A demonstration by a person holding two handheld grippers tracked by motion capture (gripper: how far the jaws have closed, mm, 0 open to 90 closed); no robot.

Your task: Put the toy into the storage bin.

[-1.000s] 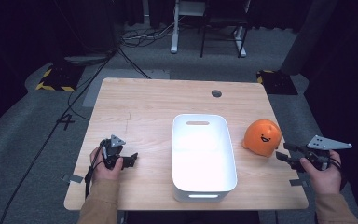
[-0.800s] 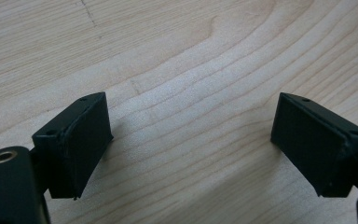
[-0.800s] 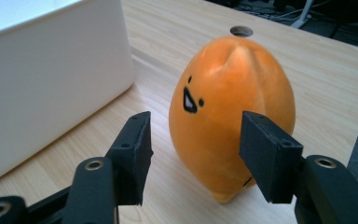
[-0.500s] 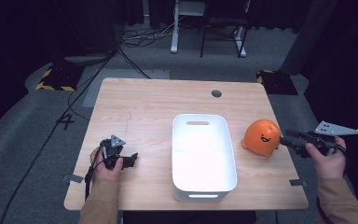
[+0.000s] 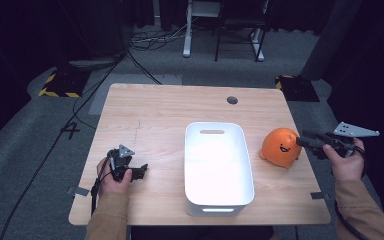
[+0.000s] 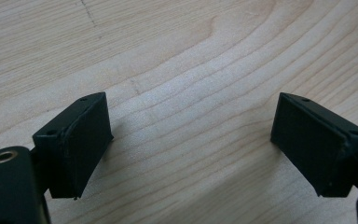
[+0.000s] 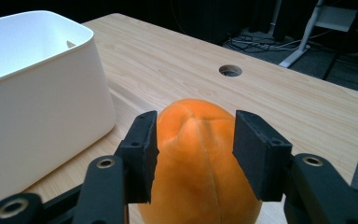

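The right gripper (image 5: 304, 141) had moved in from the worktop's (image 5: 160, 115) right edge to the orange toy (image 5: 279, 148), just right of the white tub (image 5: 219, 167). Its jaws had just been closing around the toy; the grasp seemed about to begin. In the right gripper view the pads (image 7: 142, 156) flanked the toy, perhaps touching. The left gripper (image 6: 191, 149) rested open over bare wood.
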